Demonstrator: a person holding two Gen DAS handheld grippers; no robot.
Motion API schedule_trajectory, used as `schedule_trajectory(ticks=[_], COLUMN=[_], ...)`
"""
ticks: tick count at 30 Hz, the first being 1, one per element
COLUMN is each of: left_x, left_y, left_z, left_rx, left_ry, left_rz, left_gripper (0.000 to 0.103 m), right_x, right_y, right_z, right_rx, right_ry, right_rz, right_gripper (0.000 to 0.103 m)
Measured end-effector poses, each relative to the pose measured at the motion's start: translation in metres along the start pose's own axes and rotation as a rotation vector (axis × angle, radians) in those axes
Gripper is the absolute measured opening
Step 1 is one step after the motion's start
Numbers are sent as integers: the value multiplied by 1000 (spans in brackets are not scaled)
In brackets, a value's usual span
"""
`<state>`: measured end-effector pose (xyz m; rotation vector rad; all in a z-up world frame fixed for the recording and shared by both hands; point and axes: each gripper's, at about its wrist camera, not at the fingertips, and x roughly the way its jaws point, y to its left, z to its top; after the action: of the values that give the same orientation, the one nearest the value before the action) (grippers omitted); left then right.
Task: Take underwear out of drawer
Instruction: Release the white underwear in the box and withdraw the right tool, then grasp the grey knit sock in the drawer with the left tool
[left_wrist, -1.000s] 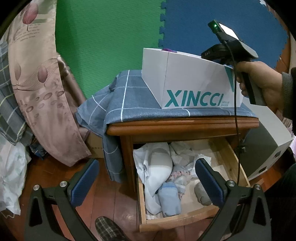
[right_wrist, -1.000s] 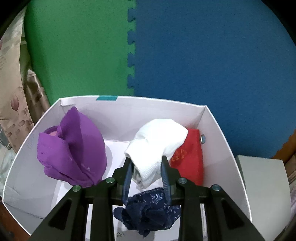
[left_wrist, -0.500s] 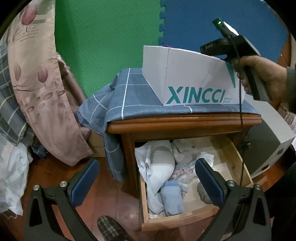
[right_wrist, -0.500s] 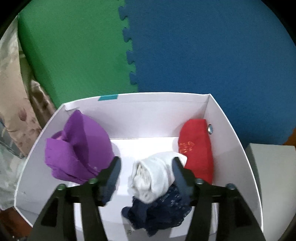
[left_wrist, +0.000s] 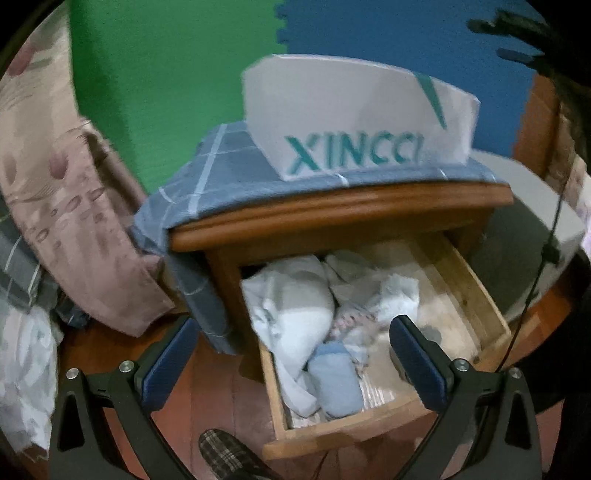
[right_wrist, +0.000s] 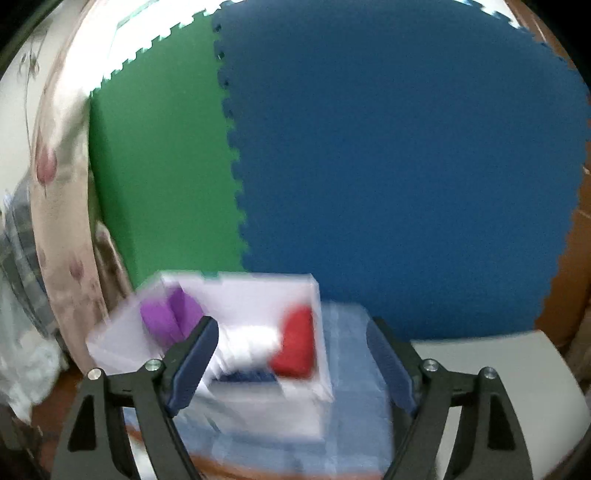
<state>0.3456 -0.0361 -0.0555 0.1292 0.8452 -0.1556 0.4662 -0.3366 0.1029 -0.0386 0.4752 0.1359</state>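
Open drawer (left_wrist: 476, 295) under the nightstand, packed with soft rolled and crumpled underwear (left_wrist: 295, 314): a large white-and-grey piece at the left, a small light-blue roll (left_wrist: 336, 380) near the front edge, pale scraps behind. Left gripper (left_wrist: 295, 354) poised above the drawer front, jaws spread wide, nothing between the pads. Right gripper (right_wrist: 291, 358) jaws just opened wide, empty, pulled clear of the white box (right_wrist: 317, 332) on the checked cloth (right_wrist: 351, 369); inside the box a purple piece (right_wrist: 166, 314), a white roll (right_wrist: 255, 343), a red piece (right_wrist: 295, 343) and a dark blue one (right_wrist: 243, 376), all blurred.

Likely handling: light, limp, compressible fabric, no risk of breakage, little slip against rubber pads, but prone to unrolling and to dragging neighbours along. Best hold probably across the middle of the light-blue roll, pads squeezing its two long sides, since free on top and near the front. Loose edges worth avoiding: a pinch there likely to lift only a flap. Snagging on the drawer's front wall a possible hazard.
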Motion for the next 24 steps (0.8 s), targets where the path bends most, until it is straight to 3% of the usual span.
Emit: schedule_trajectory(ticks=[6,8,10,13,17,22,24], left_x=[13,19,25,43,66,123,141], left_y=[-32,-40,-48,-66,-103,-141,-156], left_z=[-12,-16,-21,-23,-7,7,5], left_rx=[80,88,78,41,44,35,87], left_ry=[44,54,79,160,221,469,522], left_rz=[-63,-66,-60,-82,-130,-159,-113], left_gripper=[103,103,103,101,101,98,97], right_x=[-20,-12,-8,3,14,5,1], right_y=[-52,-74,-97,-107,-111,-106,-103], right_z=[-94,-117,-120,-120,-122,-126,-125], right_rx=[41,130,266,279,331,320,306], right_ry=[37,109,95,134,169,169,160], right_rz=[-121,-153,-73,-107,-33,43,56], right_gripper=[85,85,85,85,85,85,85])
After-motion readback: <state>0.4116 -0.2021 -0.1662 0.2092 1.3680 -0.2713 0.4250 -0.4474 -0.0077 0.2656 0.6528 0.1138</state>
